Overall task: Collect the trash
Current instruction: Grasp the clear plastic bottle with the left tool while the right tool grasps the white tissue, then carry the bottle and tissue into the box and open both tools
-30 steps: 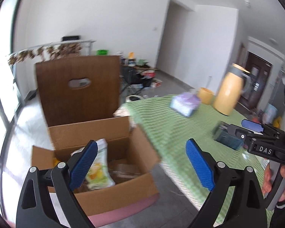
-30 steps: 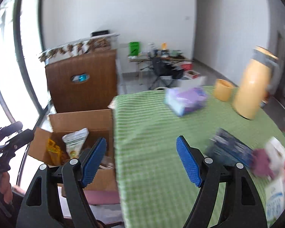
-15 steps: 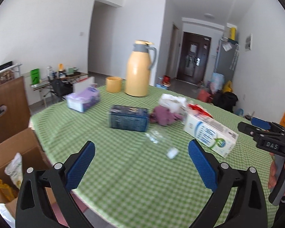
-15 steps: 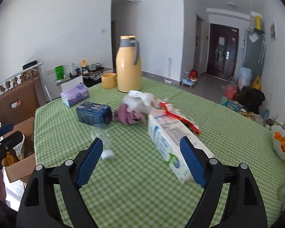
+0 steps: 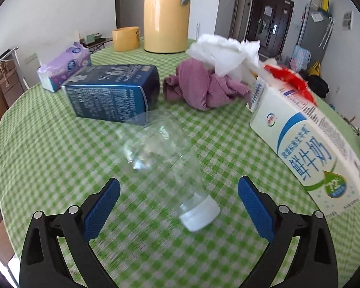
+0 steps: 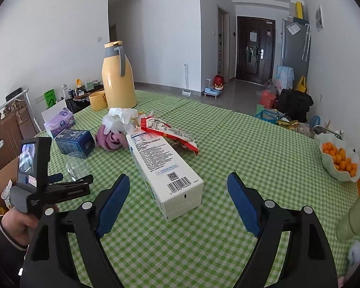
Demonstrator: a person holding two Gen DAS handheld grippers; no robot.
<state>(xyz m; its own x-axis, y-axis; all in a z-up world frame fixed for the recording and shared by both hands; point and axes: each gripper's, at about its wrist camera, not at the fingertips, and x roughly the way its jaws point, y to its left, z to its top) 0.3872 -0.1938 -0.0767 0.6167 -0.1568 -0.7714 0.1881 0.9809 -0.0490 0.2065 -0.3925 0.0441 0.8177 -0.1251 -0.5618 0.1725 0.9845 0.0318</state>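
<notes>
A clear plastic bottle (image 5: 165, 148) lies on the green checked tablecloth (image 5: 60, 156) with its white cap toward me. My left gripper (image 5: 178, 187) hangs open just above it; the neck shows between the blue pads, which do not touch it. In the right wrist view the left gripper (image 6: 75, 177) hovers over the same bottle (image 6: 76, 165). A white milk carton (image 6: 163, 168) lies flat in front of my right gripper (image 6: 178, 178), which is open and holds nothing. A dark blue box (image 5: 112, 96), purple cloth (image 5: 201, 88), crumpled white paper (image 5: 228, 52) and red wrapper (image 6: 170, 132) lie behind.
A yellow thermos jug (image 5: 165, 14), yellow cup (image 5: 126, 38) and purple tissue pack (image 5: 64, 67) stand at the far side. A bowl of oranges (image 6: 338, 160) sits at the right. An open cardboard box (image 6: 0, 180) stands on the floor beyond the table's left edge.
Both views swung from the cardboard box on the floor to the table. The left gripper dropped close over the clear bottle; the right came in over the milk carton. Both stayed open.
</notes>
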